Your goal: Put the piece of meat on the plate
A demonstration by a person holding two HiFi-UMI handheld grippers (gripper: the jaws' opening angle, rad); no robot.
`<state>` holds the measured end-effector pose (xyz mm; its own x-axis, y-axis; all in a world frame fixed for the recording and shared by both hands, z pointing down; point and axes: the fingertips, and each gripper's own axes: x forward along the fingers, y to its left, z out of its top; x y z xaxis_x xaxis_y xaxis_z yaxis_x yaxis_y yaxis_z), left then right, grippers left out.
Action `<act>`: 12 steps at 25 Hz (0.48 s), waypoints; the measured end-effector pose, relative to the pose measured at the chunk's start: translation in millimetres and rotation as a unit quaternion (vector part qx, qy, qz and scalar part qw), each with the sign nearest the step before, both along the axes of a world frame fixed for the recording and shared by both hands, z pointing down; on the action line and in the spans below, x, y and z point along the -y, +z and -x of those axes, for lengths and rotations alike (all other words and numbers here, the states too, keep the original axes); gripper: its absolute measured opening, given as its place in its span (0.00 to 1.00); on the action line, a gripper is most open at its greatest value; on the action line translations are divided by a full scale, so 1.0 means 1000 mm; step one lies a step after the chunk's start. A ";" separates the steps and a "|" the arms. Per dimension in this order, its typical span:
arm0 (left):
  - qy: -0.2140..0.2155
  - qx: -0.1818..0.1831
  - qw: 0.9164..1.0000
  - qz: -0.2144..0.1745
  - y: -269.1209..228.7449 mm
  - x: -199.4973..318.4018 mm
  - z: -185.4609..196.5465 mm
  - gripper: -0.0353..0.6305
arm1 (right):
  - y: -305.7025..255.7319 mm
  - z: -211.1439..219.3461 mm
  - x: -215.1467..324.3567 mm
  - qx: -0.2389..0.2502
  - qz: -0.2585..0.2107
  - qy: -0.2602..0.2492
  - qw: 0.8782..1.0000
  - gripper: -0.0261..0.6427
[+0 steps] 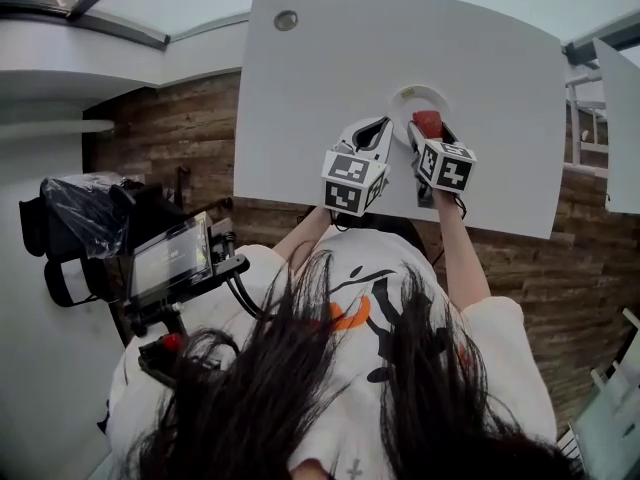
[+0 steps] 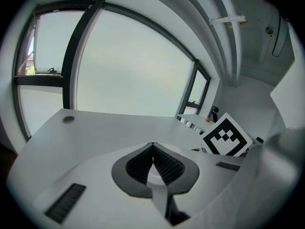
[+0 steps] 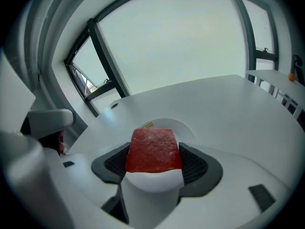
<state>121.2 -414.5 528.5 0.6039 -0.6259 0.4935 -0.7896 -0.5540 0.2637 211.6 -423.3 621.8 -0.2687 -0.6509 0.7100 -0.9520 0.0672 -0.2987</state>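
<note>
Our right claw [image 3: 153, 162] is pinching the meat [image 3: 153, 144], a red slab that is standing between the two dark pads and filling the gap from side to side. Just past it the white plate [image 3: 187, 127] is lying on the tabletop [image 3: 228, 104]. In the head view the meat is hanging at the plate's near rim, and we cannot tell whether it is touching the plate. Our left claw [image 2: 153, 149] is pressed together, its ribbed pads meeting at the tips, and we are holding it just beside the right claw, pointing the same way over the tabletop. The plate is sitting near the middle of the tabletop, a little toward the right edge. A small round cap [image 1: 286, 20] is showing near the far left corner, well apart from the plate.
</note>
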 end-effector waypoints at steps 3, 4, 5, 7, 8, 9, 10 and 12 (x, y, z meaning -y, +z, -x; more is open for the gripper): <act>-0.002 -0.003 1.000 0.000 -0.001 0.002 -0.002 0.06 | 0.004 -0.003 0.001 -0.034 0.006 -0.022 0.999 0.49; -0.003 -0.004 1.000 0.000 -0.001 0.003 -0.002 0.06 | 0.005 -0.003 0.002 -0.044 0.007 -0.030 0.999 0.49; -0.004 -0.004 1.000 -0.001 -0.002 0.004 -0.001 0.06 | 0.005 -0.003 0.002 -0.053 0.008 -0.038 0.998 0.49; -0.007 -0.003 1.000 -0.004 -0.002 0.005 0.000 0.06 | 0.006 -0.002 0.001 -0.067 0.009 -0.051 0.996 0.49; -0.008 -0.003 1.000 -0.004 -0.002 0.006 0.000 0.06 | 0.006 -0.001 0.000 -0.071 0.010 -0.056 0.996 0.49; -0.010 -0.003 1.000 -0.005 -0.003 0.006 0.001 0.06 | 0.007 0.000 -0.002 -0.075 0.011 -0.061 0.995 0.49; -0.011 -0.004 1.000 -0.005 -0.003 0.006 0.001 0.06 | 0.008 0.000 -0.003 -0.078 0.012 -0.065 0.995 0.49; -0.014 -0.003 1.000 -0.005 -0.003 0.007 0.002 0.06 | 0.010 0.001 -0.006 -0.086 0.014 -0.072 0.994 0.49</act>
